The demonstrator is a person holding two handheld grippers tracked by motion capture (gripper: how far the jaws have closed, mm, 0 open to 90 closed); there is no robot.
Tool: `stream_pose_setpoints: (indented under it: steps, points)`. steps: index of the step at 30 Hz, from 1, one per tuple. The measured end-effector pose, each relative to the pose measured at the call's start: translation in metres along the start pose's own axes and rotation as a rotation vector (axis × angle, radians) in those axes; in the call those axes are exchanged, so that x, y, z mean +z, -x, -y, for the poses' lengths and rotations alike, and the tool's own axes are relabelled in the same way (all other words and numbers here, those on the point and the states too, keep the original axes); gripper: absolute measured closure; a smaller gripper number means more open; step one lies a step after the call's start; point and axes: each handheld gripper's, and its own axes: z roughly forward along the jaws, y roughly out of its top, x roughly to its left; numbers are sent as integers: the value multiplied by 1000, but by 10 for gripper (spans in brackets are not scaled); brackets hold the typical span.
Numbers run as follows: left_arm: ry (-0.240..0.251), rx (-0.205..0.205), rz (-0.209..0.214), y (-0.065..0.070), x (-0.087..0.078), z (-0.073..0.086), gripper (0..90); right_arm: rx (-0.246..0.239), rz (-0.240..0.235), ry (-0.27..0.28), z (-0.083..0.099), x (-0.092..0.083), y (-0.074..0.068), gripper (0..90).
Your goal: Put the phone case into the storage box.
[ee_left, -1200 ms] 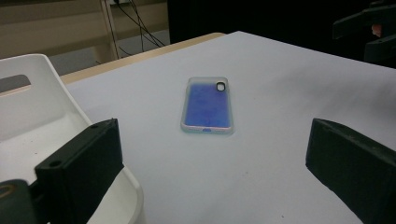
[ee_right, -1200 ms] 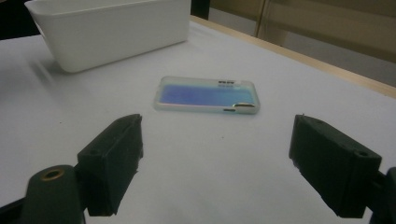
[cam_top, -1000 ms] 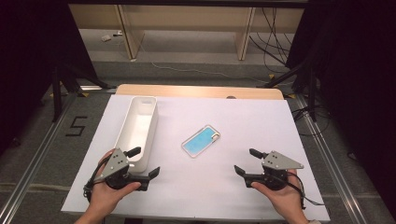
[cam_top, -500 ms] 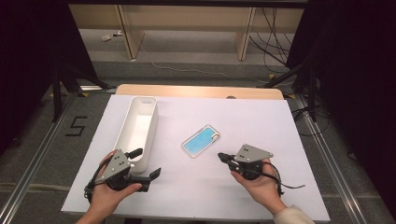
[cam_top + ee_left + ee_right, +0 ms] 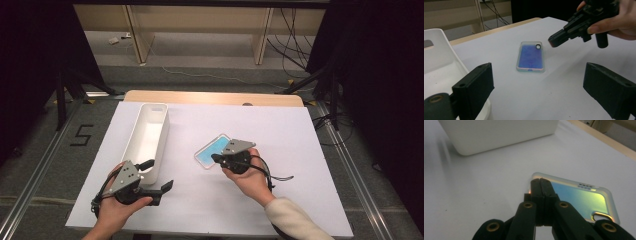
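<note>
White covering spreads over the worktop [image 5: 300, 150] above a dark floor. Near left, the left tool [image 5: 155, 176] stands with jaws wide apart, empty. Toward the middle, the right tool [image 5: 216, 158] has both jaws pressed together, holding nothing, tip at the near edge of the flat translucent blue phone case [image 5: 212, 151]. It looks light, thin, slick and flexible; pinching across 1 long edge seems best. Far left sits a long white plastic tray [image 5: 161, 111].

Black plastic two-jaw left gripper [image 5: 157, 185] and right gripper [image 5: 215, 158], grey three-cornered top plates, brass-coloured pivot rivets, trailing black cables; cream knit sleeve [image 5: 295, 220] on right arm
</note>
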Motion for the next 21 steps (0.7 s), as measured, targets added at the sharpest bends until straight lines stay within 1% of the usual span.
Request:
stream_pose_setpoints:
  steps: [1,3,4,5,6,7,8,9,10,11,13,15,16,17,18,19,21]
  points:
    - [1,-10,-5,1,-1,0,89,13,-3,-18,-2,9,2,900]
    - [6,-15,0,0,0,1,89,27,-10,-40,-4,18,3,900]
    - [6,-12,-1,-1,-1,1,89,27,-17,-53,-6,23,4,900]
    - [2,-12,-6,-1,-1,0,90,28,-16,-53,-7,27,3,900]
    - [3,-19,-3,0,-1,1,90,26,-17,-60,-8,30,3,900]
    - [3,-11,-5,0,-2,1,90,27,-23,-74,-8,32,3,900]
    - [2,-11,-5,0,-2,1,90,33,-19,-82,-9,35,3,900]
    - [2,-12,-4,0,-2,0,90,28,-13,-79,-8,39,2,900]
    - [2,-11,-3,0,-2,0,91,38,-17,-97,-8,41,1,900]
    - [3,-11,-1,0,-2,0,91,35,-18,-116,-8,42,1,900]
    - [6,-10,2,0,-2,0,91,29,-14,-128,-5,47,2,900]
    - [6,-9,3,0,-2,0,91,36,-24,-159,-5,48,3,900]
    - [6,-9,3,0,-2,0,91,32,-19,-159,-5,50,3,900]
    - [7,-18,0,0,-2,0,92,33,-19,-168,-5,50,4,900]
    - [7,-17,0,0,-2,0,92,28,-9,-158,-3,53,3,900]
    - [7,-17,0,0,-2,0,92,39,-16,-169,-3,53,2,900]
    - [8,-19,2,0,-1,0,93,35,-24,-180,-3,53,3,900]
